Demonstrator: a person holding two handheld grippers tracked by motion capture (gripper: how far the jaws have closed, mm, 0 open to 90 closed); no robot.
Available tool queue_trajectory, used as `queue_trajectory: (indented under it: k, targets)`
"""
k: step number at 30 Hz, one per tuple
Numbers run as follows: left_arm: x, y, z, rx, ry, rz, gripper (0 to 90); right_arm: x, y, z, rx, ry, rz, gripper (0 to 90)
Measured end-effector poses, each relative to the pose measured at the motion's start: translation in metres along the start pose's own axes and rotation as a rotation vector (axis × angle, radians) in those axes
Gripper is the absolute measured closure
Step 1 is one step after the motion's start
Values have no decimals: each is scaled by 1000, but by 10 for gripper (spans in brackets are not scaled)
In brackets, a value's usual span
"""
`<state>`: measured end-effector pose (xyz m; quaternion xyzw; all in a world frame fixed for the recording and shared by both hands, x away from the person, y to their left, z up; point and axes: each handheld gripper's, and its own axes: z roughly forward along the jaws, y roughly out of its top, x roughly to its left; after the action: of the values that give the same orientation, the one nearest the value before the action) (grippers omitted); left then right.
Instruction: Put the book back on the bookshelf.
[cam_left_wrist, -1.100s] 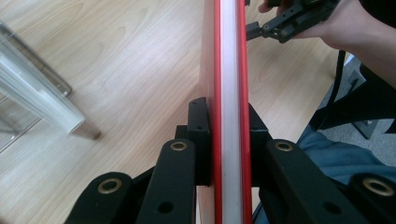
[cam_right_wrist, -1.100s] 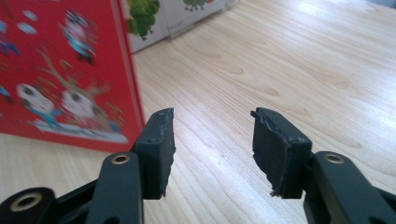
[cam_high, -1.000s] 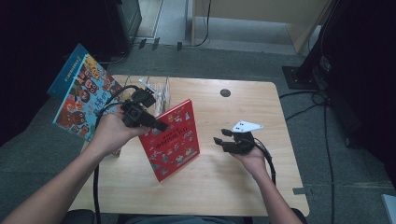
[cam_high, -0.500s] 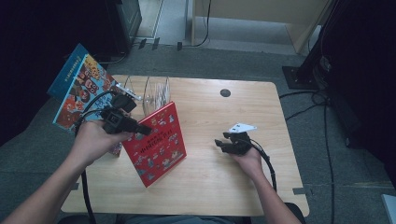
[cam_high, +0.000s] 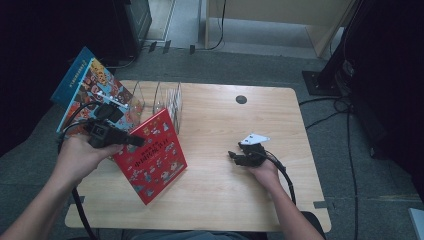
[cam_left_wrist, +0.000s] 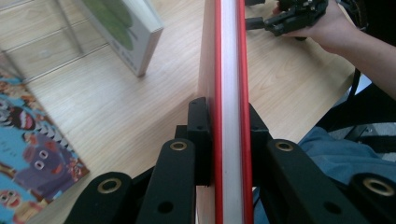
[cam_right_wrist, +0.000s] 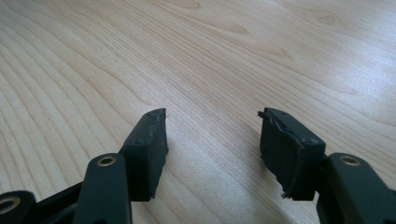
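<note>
A red picture book (cam_high: 152, 155) hangs tilted above the left half of the wooden table (cam_high: 240, 200). My left gripper (cam_high: 137, 141) is shut on its upper left edge. In the left gripper view the jaws (cam_left_wrist: 229, 116) clamp the red book (cam_left_wrist: 229, 56) edge-on, both pads pressed against its covers. My right gripper (cam_high: 234, 156) sits low over the middle right of the table and points left. Its jaws (cam_right_wrist: 212, 135) have just been opening and stand wide apart, with bare wood between them. The same right gripper (cam_left_wrist: 261, 23) shows far off in the left gripper view.
A blue cartoon-covered book (cam_high: 85, 87) leans at the table's far left, beside a wire book rack (cam_high: 167, 95). A green-covered book (cam_left_wrist: 126, 28) stands near the rack wires. A dark cable hole (cam_high: 241, 99) marks the back of the table. Cables trail across the floor at right.
My left hand has carried the red book leftward, toward the rack and the blue book. The right gripper has settled slightly lower over the table.
</note>
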<state>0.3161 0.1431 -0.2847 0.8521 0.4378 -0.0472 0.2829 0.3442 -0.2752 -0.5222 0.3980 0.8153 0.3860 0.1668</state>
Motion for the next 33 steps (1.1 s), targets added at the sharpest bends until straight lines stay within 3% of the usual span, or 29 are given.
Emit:
queue_trajectory:
  k: [13,24,28,33]
  targets:
    - [21,-23,-21,-36,11,-84,802,0,1,1,4,-9,3,374]
    - [47,-39,-35,-57,29,-182,802,0,1,1,7,-12,3,364]
    - [61,-41,-40,-79,49,-230,802,0,1,1,7,-12,4,363]
    - [72,-34,-40,-90,81,-261,802,0,1,1,6,-12,3,362]
